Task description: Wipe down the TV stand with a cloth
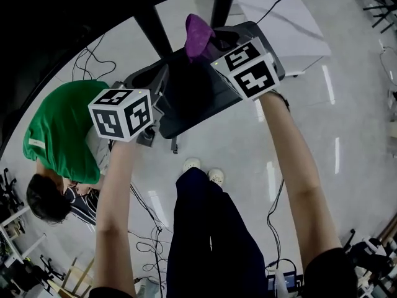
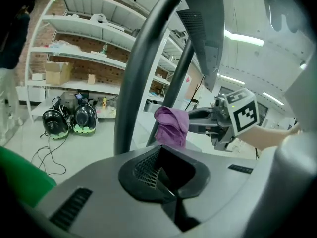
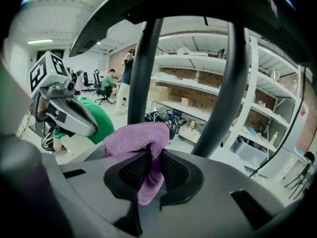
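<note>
Pale glossy flooring (image 1: 248, 141) is surrounding the TV stand (image 1: 192, 104), with open shelving (image 2: 74, 58) lining the far wall. A second person in a green shirt (image 1: 62, 129) is crouching at the operator's left, apart from the work.

The right gripper (image 3: 148, 170) is clenching the purple cloth (image 3: 141, 143). One fold is trapped between the jaws and the loose bulk is bunching above them. This is leaving a soft pad forward of the jaws, so that fabric rather than hard tooling would meet the surface. In the head view the cloth (image 1: 197, 35) is sitting at the far edge of the stand's dark platform, just beside the dark uprights (image 1: 152, 30). Actual contact cannot be confirmed.

The left gripper (image 2: 161, 175) is holding its jaws together with nothing between them. It is hovering over the near left side of the platform, probably parked clear of the wiping path.

Judgement: the wipe is at an early stage.
</note>
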{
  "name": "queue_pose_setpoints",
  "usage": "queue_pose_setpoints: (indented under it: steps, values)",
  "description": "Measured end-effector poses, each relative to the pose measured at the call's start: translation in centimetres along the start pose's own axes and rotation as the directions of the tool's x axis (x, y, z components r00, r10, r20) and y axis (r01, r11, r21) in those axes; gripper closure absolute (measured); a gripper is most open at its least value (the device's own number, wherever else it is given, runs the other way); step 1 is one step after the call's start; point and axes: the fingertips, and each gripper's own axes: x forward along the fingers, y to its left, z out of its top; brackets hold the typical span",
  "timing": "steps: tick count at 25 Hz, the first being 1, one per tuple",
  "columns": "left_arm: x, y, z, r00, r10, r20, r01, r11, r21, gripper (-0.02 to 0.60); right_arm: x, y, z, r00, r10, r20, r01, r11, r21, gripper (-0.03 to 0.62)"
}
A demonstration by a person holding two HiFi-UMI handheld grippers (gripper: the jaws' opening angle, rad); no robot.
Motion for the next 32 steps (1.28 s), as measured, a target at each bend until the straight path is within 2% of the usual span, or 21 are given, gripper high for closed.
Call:
queue_pose_setpoints:
  steps: [5, 9, 16, 18, 22, 32]
  values:
    - [0.5, 2.2, -0.9, 0.999, 0.03, -0.024, -0.03, 0.999, -0.02, 0.575, 5.2, -1.5, -1.8, 0.995, 0.066, -0.071, -0.071, 0.995, -0.067, 0.525]
    - [0.8, 3.7, -2.1, 0.998, 0.042, -0.045, -0.044, 0.998, -0.034, 0.575, 9.0, 0.1, -4.6, 0.983, 0.109, -0.148, -0.111, 0.994, -0.003, 0.525]
    - [1.7, 4.5, -4.1, 0.996, 0.031, -0.082, -0.033, 0.999, -0.031, 0.575, 11.9, 4.6, -6.3, 0.971, 0.203, -0.13, -0.201, 0.979, 0.026, 0.525]
    - [1.7, 4.4, -4.4, 0.996, 0.029, -0.087, -0.032, 0.999, -0.036, 0.575, 11.6, 4.8, -6.5, 0.969, 0.206, -0.137, -0.208, 0.978, 0.002, 0.525]
    - [2.0, 4.2, -4.7, 0.995, 0.026, -0.097, -0.03, 0.999, -0.038, 0.575, 11.4, 4.7, -6.7, 0.966, 0.182, -0.182, -0.206, 0.971, -0.122, 0.525]
    - [1.9, 4.2, -5.1, 0.994, 0.03, -0.107, -0.035, 0.998, -0.043, 0.575, 10.4, 2.2, -8.1, 0.97, 0.13, -0.207, -0.162, 0.976, -0.145, 0.525]
